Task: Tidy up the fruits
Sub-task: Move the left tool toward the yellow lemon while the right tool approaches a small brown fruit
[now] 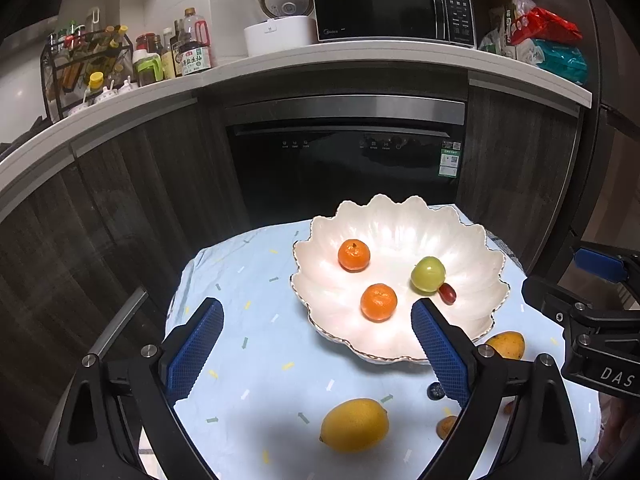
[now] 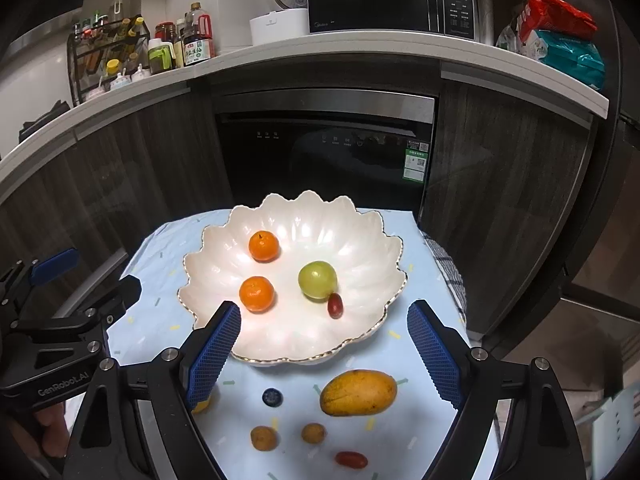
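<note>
A white scalloped bowl [image 1: 460,248] [image 2: 360,248] holds two oranges [image 1: 353,255] [image 1: 378,302], a green fruit [image 1: 428,273] [image 2: 317,280] and a small red fruit [image 1: 448,293] [image 2: 335,305]. On the cloth in front lie a lemon [image 1: 354,425], a mango [image 2: 358,393] [image 1: 506,345], a blueberry [image 2: 272,397] [image 1: 435,391], two small brown fruits [image 2: 264,437] [image 2: 313,433] and a red tomato [image 2: 351,459]. My left gripper [image 1: 316,344] is open and empty above the lemon. My right gripper [image 2: 324,348] is open and empty above the mango.
The small table has a light blue patterned cloth [image 1: 256,280]. Behind it stand dark cabinets and a dishwasher [image 1: 344,160]. The counter above carries a microwave [image 1: 392,4], a rice cooker [image 1: 280,20] and bottles [image 1: 192,48]. The right gripper's body [image 1: 592,320] shows at the right edge.
</note>
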Demonstrator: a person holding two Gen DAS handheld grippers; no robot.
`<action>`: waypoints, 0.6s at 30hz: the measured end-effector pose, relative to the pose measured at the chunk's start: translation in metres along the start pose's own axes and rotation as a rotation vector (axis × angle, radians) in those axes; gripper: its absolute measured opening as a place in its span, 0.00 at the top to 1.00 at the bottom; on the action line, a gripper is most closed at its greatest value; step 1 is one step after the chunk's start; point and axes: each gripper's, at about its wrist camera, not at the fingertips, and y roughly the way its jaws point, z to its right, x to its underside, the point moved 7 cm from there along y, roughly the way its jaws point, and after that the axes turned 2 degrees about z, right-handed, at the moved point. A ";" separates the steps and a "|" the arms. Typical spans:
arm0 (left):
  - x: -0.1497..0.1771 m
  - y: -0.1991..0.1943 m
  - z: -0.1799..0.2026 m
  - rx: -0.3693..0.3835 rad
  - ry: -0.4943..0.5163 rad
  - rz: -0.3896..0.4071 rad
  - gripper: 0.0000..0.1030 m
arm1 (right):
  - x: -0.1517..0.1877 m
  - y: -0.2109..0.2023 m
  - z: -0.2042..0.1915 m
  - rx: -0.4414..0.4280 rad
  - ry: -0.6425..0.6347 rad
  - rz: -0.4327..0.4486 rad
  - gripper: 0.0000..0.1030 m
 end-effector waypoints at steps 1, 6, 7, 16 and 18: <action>0.000 -0.001 0.000 0.001 -0.001 0.001 0.07 | 0.000 -0.001 0.000 0.001 0.000 0.002 0.16; 0.004 -0.007 0.002 0.003 0.004 0.003 0.07 | 0.002 -0.008 0.001 0.004 0.003 0.011 0.16; 0.004 -0.007 0.003 0.005 0.006 0.003 0.07 | 0.002 -0.009 0.001 0.005 0.002 0.014 0.16; 0.010 -0.013 0.007 0.010 0.018 0.008 0.07 | 0.008 -0.019 0.000 0.026 -0.026 0.036 0.16; 0.012 -0.013 0.008 0.016 0.020 0.004 0.07 | 0.010 -0.021 -0.001 0.032 -0.038 0.043 0.16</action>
